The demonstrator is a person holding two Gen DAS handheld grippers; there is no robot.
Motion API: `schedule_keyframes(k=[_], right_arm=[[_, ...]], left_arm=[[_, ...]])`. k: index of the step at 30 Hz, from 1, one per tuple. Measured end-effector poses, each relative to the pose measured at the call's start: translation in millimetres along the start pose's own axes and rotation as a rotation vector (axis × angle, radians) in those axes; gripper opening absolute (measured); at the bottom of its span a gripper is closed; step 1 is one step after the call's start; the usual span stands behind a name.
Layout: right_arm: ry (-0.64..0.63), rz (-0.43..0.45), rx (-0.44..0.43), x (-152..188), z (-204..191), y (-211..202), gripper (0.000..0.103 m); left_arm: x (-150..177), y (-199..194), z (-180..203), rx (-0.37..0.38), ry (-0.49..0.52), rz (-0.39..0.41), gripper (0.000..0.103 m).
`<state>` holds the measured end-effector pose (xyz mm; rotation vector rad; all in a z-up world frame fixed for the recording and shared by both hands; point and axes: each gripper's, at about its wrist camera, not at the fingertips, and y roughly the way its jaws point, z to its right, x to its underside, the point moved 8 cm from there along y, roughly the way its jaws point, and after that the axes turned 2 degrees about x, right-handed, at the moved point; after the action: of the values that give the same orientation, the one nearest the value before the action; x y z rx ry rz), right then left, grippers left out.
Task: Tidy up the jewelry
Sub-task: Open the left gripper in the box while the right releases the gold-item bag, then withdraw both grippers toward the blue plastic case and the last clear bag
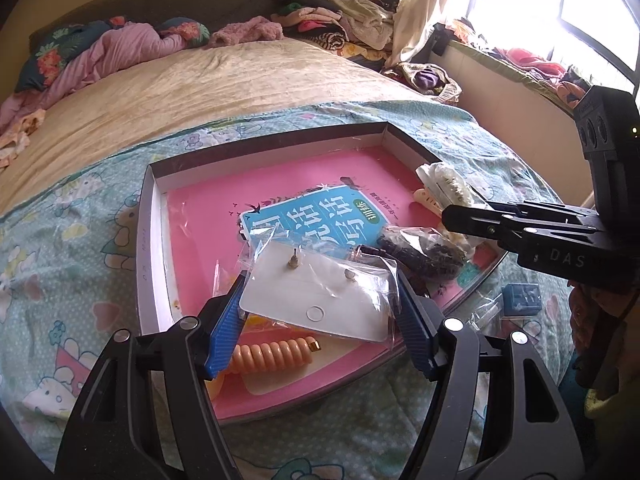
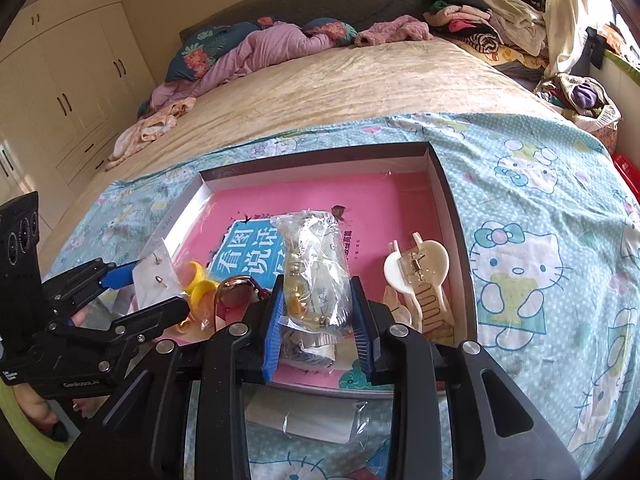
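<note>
earring card (image 1: 320,300) in its clear sleeve is pinched by the left gripper (image 1: 320,316); right gripper (image 2: 318,320) clamps a crinkled jewelry bag (image 2: 314,276) over the tray (image 2: 448,204).

A shallow box (image 2: 448,200) lies on the cartoon-print sheet (image 2: 520,184) at the near end of the bed, with a book (image 2: 304,196) flat inside it. On the book, in the right wrist view, a hair claw clip (image 2: 416,270) sits at the right by the box wall, a clear packet (image 2: 314,264) lies in the middle between the right gripper's (image 2: 318,334) fingers, and an earring card (image 2: 154,276) lies at the left — between the left gripper's (image 1: 320,328) fingers. Near the box's front left a coiled hair tie (image 1: 272,354) lies under that card's near edge; behind the box the bed runs back to pillows (image 2: 256,44) and a clothes pile (image 2: 480,20) at far right.
</note>
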<state>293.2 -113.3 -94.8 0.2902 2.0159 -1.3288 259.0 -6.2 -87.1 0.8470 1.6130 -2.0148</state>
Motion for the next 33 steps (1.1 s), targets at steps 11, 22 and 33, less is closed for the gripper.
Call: schedule_keyframes(k=[11,22,33], right_arm=[[0.051,0.042,-0.019,2.0,5.6,-14.3,0.058],[0.096,0.108,-0.025,8.1,19.7,-60.7,0.082],[0.07,0.156,0.0,14.8,24.8,-101.5,0.088]], left_arm=[[4.0,3.2,-0.5,-0.019,-0.002,-0.014,0.064],[0.4,-15.5,8.8,-0.027,0.015,0.017,0.087],[-4.5,-40.3,29.5,-0.009,0.047,0.053,0.09]])
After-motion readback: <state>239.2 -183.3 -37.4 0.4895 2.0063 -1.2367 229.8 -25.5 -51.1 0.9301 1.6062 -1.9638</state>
